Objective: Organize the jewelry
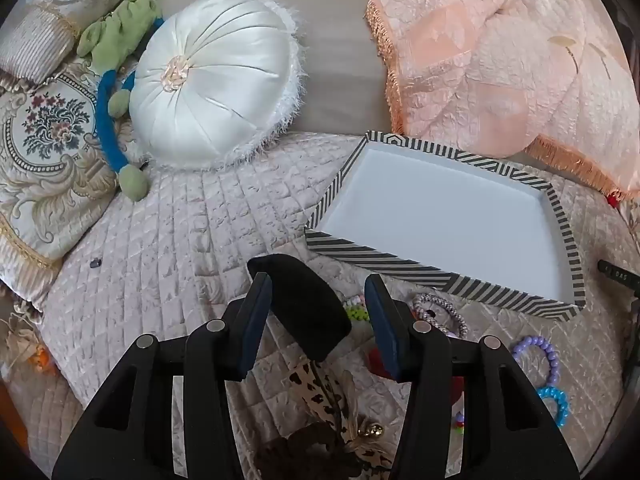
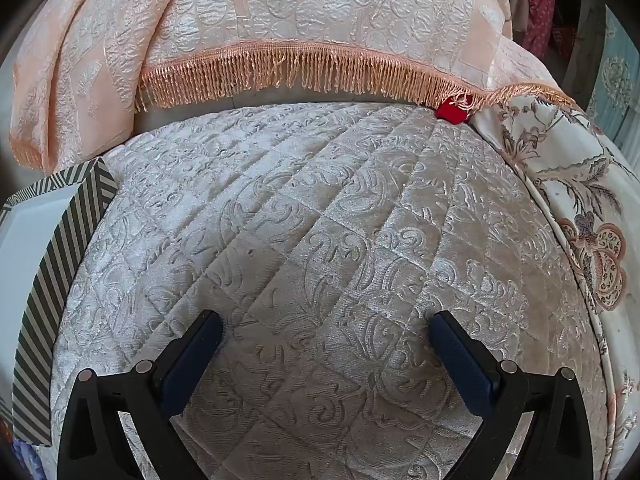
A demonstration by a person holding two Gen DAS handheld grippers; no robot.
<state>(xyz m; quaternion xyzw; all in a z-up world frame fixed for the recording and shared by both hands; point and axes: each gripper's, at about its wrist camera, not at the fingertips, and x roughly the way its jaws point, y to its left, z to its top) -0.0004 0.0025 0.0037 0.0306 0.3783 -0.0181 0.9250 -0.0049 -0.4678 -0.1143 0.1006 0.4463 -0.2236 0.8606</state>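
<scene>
My left gripper [image 1: 316,284] hovers over the quilted bedspread [image 1: 180,240], jaws partly apart. A black velvet piece [image 1: 304,304] sits between them against the left finger [image 1: 258,308], with a gap to the right finger [image 1: 384,320]. Beyond the fingertips lies the striped tray [image 1: 380,258], its white inside bare. Beaded bracelets lie near the tray's front: pink-white [image 1: 440,312], purple [image 1: 540,356], blue [image 1: 556,400]. A leopard-print band [image 1: 316,392] lies under the gripper. My right gripper [image 2: 326,320] stands wide open over bare quilt, holding nothing, with the tray's rim [image 2: 52,264] to its left.
A round white satin cushion [image 1: 212,80] and a green and blue plush toy [image 1: 116,52] lie at the back left. A peach fringed blanket [image 2: 280,20] is piled behind the tray. A small red box [image 2: 454,110] sits under its fringe. A floral pillow [image 2: 580,220] borders the right.
</scene>
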